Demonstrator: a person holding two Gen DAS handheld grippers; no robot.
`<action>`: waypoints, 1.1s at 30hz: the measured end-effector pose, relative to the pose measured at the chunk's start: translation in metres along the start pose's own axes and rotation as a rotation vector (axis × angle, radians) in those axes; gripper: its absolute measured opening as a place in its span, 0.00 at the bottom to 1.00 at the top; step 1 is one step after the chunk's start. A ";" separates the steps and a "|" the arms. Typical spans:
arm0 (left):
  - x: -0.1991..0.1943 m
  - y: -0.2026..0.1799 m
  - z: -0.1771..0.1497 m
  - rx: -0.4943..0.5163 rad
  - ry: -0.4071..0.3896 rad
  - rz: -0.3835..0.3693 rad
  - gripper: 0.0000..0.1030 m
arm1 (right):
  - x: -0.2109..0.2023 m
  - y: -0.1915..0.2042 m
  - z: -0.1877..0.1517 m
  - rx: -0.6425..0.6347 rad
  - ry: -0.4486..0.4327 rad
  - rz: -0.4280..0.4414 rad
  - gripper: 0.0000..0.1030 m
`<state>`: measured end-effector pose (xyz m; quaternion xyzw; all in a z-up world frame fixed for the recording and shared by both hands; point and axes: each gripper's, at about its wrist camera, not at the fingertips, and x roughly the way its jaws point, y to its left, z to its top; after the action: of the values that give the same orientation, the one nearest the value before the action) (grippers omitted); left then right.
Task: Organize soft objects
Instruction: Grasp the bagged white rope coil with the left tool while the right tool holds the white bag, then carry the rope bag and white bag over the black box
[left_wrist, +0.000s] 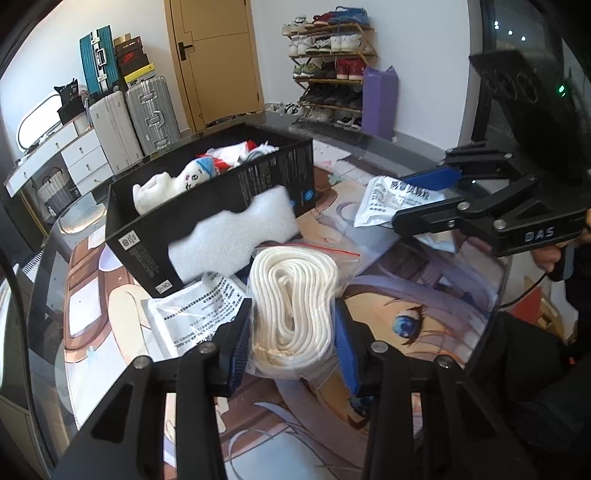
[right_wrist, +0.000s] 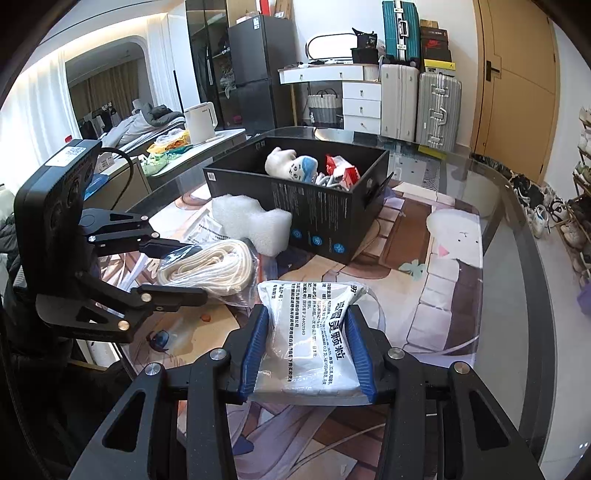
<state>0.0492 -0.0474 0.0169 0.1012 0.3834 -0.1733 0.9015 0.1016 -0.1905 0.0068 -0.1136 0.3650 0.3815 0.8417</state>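
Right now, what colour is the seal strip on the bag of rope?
Red, along the top of the clear bag of rope; clearest in the left wrist view.

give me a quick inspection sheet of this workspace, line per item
Surface: glass table under an anime-print mat.
Job's things: black box holding a white plush and a red pack; white foam block leaning against the box's outer wall; bagged white rope; printed sachet.
Clutter: printed leaflet beside the rope.
Grippers: left hand-held gripper shut on the bagged white rope; right hand-held gripper shut on the printed sachet.
Cables: black lead hanging from the right hand-held gripper's handle.
Surroundings: suitcases, shoe rack, door, kettle.
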 end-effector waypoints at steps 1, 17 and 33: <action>-0.004 0.000 0.001 -0.004 -0.010 -0.016 0.38 | -0.002 0.000 0.000 0.001 -0.006 0.000 0.42; -0.037 0.005 0.013 -0.041 -0.102 -0.075 0.38 | -0.035 -0.001 0.010 0.019 -0.113 -0.009 0.42; -0.074 0.015 0.022 -0.088 -0.222 -0.074 0.38 | -0.060 0.004 0.018 0.029 -0.195 -0.021 0.42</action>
<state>0.0222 -0.0234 0.0865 0.0275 0.2921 -0.1994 0.9350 0.0818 -0.2133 0.0617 -0.0673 0.2854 0.3765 0.8788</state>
